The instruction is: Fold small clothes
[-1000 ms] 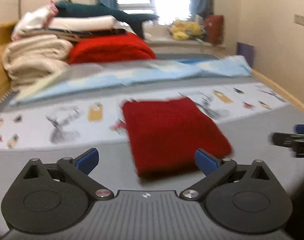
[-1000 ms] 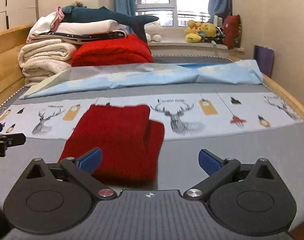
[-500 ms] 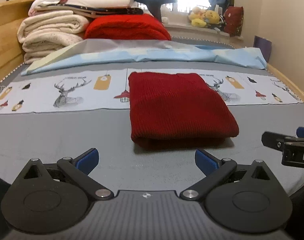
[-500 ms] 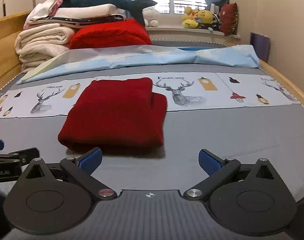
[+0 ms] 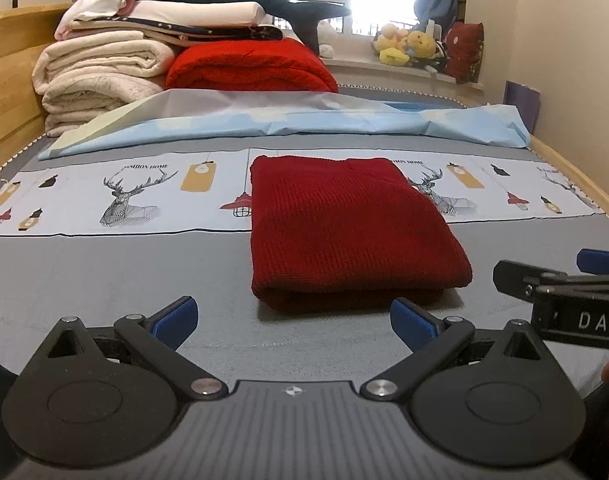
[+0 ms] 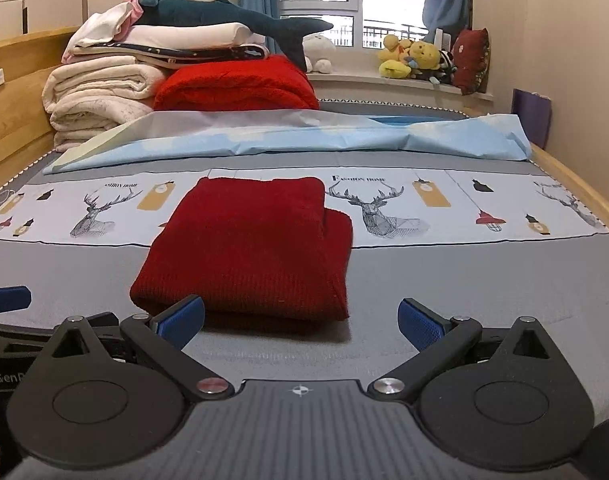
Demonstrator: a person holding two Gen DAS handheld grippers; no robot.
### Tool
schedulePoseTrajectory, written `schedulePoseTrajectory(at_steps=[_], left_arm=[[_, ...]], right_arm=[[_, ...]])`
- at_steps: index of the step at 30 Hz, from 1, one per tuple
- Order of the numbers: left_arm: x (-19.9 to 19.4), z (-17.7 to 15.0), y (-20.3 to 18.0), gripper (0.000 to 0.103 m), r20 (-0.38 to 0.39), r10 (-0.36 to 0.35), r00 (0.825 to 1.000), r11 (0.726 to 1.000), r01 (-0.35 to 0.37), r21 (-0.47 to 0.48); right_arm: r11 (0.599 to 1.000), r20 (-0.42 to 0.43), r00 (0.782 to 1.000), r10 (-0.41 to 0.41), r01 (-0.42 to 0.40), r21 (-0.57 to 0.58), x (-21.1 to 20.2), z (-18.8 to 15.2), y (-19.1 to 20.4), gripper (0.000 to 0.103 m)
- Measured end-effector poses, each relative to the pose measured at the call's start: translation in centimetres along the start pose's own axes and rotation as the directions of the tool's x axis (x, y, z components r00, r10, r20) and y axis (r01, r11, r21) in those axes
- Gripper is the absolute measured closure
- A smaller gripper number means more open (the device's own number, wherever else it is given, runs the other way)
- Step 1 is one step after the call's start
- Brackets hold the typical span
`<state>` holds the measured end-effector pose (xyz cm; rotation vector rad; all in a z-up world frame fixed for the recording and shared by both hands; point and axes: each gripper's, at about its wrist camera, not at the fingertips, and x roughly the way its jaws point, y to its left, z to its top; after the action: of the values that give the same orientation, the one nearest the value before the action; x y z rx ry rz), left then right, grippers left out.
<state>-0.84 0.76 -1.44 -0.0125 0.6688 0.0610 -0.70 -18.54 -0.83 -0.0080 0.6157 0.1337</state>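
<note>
Nearest the lens in the left wrist view, the left claw (image 5: 291,316) stood wide, its blue pads (image 5: 172,318) parted and empty, hovering low over the grey bed (image 5: 104,280). The right claw (image 6: 300,318) stood equally wide and empty in its own view, and it also showed at the right edge of the left view.

Just beyond both claws, in the lower middle of each frame, lay the red knitted garment (image 5: 344,232), already folded into a thick rectangle. The folding itself looked finished, so the step in hand was judged to be a release and check. To do it well, both claws should stay parted and lift clear without snagging the knit. Any tidying should be a light press along the bulging near edge rather than a fresh pinch, which could drag the layers open.

The garment's long axis ran from near to far, away from the cameras toward the window. Its rounded fold faced the claws, and its far end lay on the printed deer band (image 5: 132,196). In the right view a lower layer (image 6: 338,248) stuck out on the right side, so the stack was slightly uneven there.

Beyond it, across the upper middle of the frame, lay a pale blue sheet (image 5: 304,124), then stacked blankets (image 5: 100,76) at upper left.
</note>
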Motion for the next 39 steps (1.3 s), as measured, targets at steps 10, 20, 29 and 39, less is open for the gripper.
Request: schedulePoseTrajectory(at_steps=[10, 20, 29, 39], left_arm=[[0.51, -0.13, -0.11, 0.001, -0.009, -0.013, 1.0, 1.0, 0.013, -0.008], [0.92, -0.19, -0.08, 0.001, -0.014, -0.015, 1.0, 1.0, 0.015, -0.01], [0.95, -0.18, -0.07, 0.001, -0.012, -0.016, 1.0, 1.0, 0.015, -0.01], [0.91, -0.18, -0.06, 0.001, -0.013, -0.016, 1.0, 1.0, 0.016, -0.01]], right_arm=[[1.0, 0.003, 1.0, -0.012, 0.012, -0.027, -0.02, 0.02, 0.37, 0.001], [0.999, 0.0, 1.0, -0.021, 0.021, -0.029, 0.17, 0.08, 0.46, 0.001], [0.999, -0.002, 1.0, -0.025, 0.025, -0.033, 0.29, 0.08, 0.5, 0.001], [0.999, -0.002, 1.0, -0.027, 0.027, -0.036, 0.27, 0.15, 0.49, 0.001]])
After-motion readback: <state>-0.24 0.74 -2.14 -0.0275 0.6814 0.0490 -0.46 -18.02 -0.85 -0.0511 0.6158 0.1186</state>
